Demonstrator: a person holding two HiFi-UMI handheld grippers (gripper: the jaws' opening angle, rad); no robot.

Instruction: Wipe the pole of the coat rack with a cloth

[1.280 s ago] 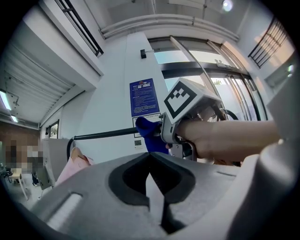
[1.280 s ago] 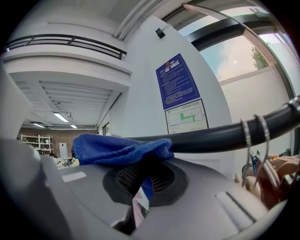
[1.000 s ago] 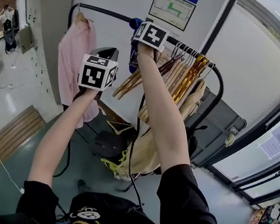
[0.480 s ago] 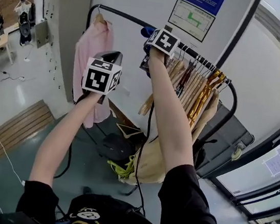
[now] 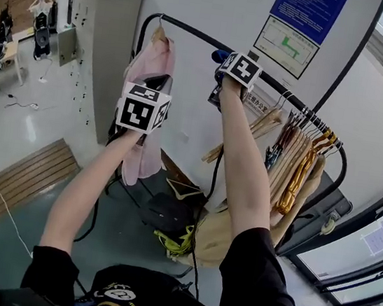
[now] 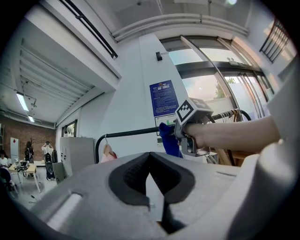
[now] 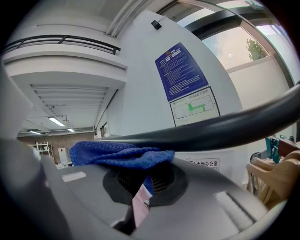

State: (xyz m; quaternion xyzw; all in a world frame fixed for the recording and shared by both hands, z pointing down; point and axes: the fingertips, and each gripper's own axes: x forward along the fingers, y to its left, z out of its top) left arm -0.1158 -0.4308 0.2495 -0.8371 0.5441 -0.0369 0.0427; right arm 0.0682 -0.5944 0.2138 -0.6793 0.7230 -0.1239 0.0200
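Item: black metal pole of the coat rack (image 5: 191,33), horizontal, bent down at both ends. A pink garment on a hanger (image 5: 153,73) hangs near its left bend, and a bunch of wooden hangers (image 5: 298,149) is crowded toward its right bend. Item: blue knitted cloth (image 5: 219,54), lying against the pole on the bare stretch between garment and hangers. Item: right gripper (image 7: 143,187), claw pressed together on a fold of the cloth and its pale label, holding it up to the pole. Item: left gripper (image 6: 151,178), claw pressed together on nothing, raised just short of the pole below the garment and apart from it. Progress, as a judgement: wiping is under way at the pole's middle-left. No picture shows which lengths are already clean, and the part beneath the hangers looks the hardest to reach. Views: the head view alone gives the whole rack, both arms and the load at each end. The right gripper view alone shows the cloth bunched over its claw just under the pole (image 7: 211,126). The left gripper view alone shows the cloth (image 6: 168,138) from the side, hanging below the pole (image 6: 131,133).
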